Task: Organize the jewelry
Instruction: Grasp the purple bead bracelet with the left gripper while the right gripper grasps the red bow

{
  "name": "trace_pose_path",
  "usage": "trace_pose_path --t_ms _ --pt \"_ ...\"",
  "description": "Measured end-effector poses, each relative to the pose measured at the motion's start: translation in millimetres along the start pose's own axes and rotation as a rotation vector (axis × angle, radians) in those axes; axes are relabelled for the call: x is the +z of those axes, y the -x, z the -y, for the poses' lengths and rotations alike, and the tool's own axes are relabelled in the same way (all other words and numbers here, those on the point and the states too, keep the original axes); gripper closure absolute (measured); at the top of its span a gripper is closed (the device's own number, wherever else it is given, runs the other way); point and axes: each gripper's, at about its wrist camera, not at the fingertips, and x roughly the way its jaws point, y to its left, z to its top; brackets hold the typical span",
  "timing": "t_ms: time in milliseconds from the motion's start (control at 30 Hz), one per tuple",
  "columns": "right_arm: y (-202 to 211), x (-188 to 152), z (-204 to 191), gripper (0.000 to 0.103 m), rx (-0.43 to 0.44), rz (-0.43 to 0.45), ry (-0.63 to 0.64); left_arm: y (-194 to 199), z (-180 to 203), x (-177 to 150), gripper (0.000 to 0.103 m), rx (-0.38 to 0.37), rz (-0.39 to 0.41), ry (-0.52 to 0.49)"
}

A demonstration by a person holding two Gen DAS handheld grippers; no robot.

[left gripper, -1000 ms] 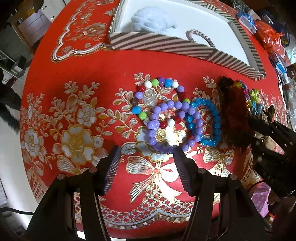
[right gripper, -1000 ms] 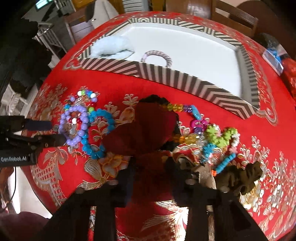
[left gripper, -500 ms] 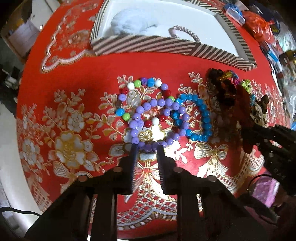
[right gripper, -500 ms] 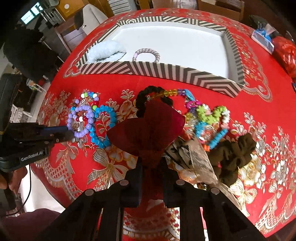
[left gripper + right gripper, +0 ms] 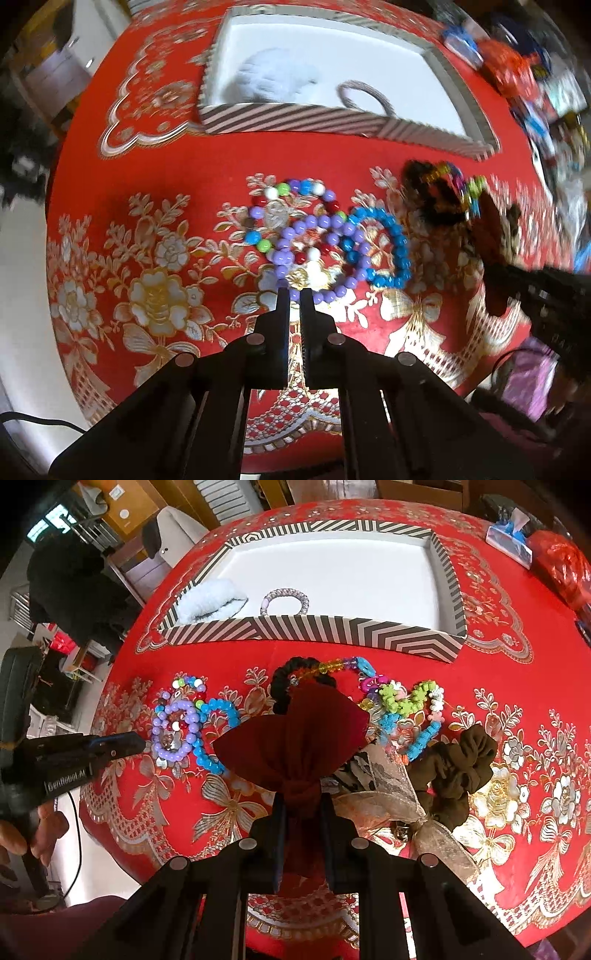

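While the left gripper point(image 5: 294, 295) points steeply down near the table's front edge, its two ribbed black fingers stand pressed almost together, their tips nipping the near arc of a bracelet of smooth round lilac beads point(image 5: 320, 254); these jaws have just been closing. Interlocked with that loop lie a ring of glossy faceted turquoise beads point(image 5: 388, 251) and a strand of mixed white, green, red and blue beads point(image 5: 291, 192), all flat on the red tablecloth point(image 5: 155, 206) with its raised gold-and-silver flowers and bows. To their right, the right gripper point(image 5: 302, 805) has its jaws clamped on the knotted waist of a dark red fabric bow point(image 5: 295, 738), whose soft matte wings fan out above the fingers; these jaws too have just been closing. Beside the bow sit a sheer beige printed ribbon bow point(image 5: 399, 794), a crumpled olive-brown velvet scrunchie point(image 5: 461, 768), a lime-green and blue flower-bead chain point(image 5: 410, 701), and a black coiled hair tie point(image 5: 291, 672) joined to clear coloured beads. Farther back, toward the table's far edge, stands a shallow rectangular tray point(image 5: 332, 635) with black-and-white chevron walls and a plain white floor. Its near-left corner holds a fluffy pale-blue scrunchie point(image 5: 210, 602), with a thin pink-grey braided ring point(image 5: 284, 600) just beside it.
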Motion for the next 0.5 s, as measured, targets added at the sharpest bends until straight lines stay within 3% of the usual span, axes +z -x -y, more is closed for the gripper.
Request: trace_pose_path --t_ms 33,100,133,367,467,500 --pt "1.4 -0.7 0.6 0.087 0.005 0.000 -0.001 2.9 -5.1 -1.1 0.092 -0.010 0.001 0.021" --pt "-4.4 1.4 -4.1 0.087 0.010 -0.003 0.000 3.2 -17.7 -0.7 0.070 -0.005 0.006 0.055" --pt "-4.7 1.3 -4.8 0.087 0.013 -0.004 0.002 1.2 -20.1 -0.3 0.069 -0.001 0.008 0.070" --pt "-6.0 3.4 -11.3 0.087 0.024 -0.009 0.022 -16.3 -13.3 5.4 0.069 0.000 -0.014 0.077" --pt "-4.4 4.9 -11.1 0.087 0.029 -0.005 0.021 -24.6 -5.9 4.0 0.095 -0.002 -0.029 0.056" --pt "-3.3 5.5 -10.9 0.087 0.032 -0.003 0.021 -23.9 -5.2 3.3 0.095 0.000 -0.020 0.056"
